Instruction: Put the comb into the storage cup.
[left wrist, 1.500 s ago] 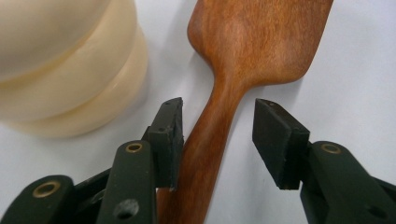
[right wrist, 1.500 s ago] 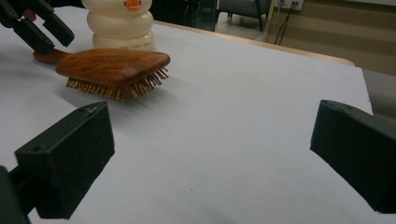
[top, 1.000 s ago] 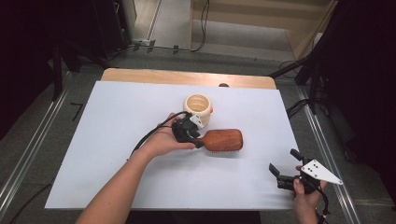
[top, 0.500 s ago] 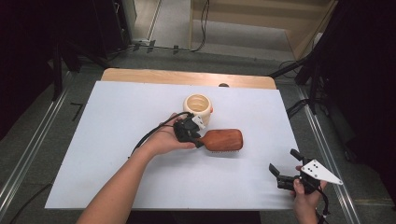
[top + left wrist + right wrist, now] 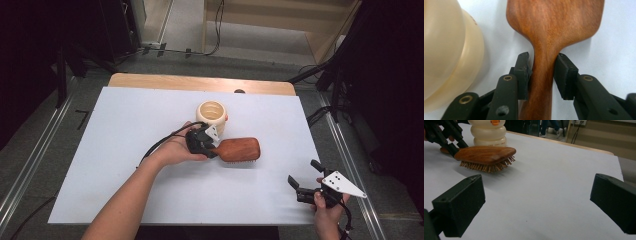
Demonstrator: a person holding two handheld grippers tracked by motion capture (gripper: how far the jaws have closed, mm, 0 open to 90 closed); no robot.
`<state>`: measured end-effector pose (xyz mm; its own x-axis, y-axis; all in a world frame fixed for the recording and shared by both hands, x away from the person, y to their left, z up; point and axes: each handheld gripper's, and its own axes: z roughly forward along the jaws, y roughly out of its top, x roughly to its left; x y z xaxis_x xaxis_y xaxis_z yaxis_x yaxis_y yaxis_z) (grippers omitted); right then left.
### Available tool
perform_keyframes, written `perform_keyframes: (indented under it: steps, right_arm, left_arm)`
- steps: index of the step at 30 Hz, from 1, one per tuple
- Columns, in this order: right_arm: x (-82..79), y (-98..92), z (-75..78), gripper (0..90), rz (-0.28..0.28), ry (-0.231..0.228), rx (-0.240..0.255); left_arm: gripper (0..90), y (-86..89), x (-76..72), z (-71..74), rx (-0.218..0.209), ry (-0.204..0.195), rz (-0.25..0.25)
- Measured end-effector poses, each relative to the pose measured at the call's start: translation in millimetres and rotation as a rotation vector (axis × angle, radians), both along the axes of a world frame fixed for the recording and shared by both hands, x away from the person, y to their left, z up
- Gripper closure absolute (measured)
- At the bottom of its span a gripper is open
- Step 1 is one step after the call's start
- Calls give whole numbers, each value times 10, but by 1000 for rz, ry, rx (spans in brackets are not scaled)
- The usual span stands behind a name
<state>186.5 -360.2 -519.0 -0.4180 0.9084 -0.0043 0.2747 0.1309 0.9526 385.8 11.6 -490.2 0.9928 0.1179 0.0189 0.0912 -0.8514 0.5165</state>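
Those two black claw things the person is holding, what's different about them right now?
The left gripper is shut on the wooden hairbrush at its neck; the right gripper is open and holds nothing. The left sits mid-table beside the cream holder; the right is near the table's front right corner. Both have black jaws and a trailing cable.

The brush [image 5: 554, 27] is smooth, shiny brown wood with stiff bristles, the cream pot [image 5: 446, 50] looks like smooth shiny plastic, the table sheet [image 5: 150, 130] is flat matt white, and the gripper pads [image 5: 564, 75] are dull black rubber.
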Motion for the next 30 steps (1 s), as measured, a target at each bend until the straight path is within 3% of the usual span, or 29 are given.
perform_keyframes:
  steps: [4, 15, 18, 19, 30]
  right_arm:
    - [0, 0, 0, 0, 0, 0, -1]
    - [-1, -2, 0, 0, 1, 0, 1]
    - [-2, -2, 0, 0, 1, 0, 1]
    - [-2, -2, 0, 0, 1, 0, 1]
    - [-2, 0, -1, 0, -2, -1, 1]
  left_arm:
    - [707, -2, -24, 1, 2, -21, -34]
    - [718, -24, -67, 14, 7, -19, -23]
    - [719, -13, -71, 27, -18, -15, -8]
    - [720, -1, -65, 29, -33, 5, -9]
    - [720, 70, -116, 2, -109, -2, 36]
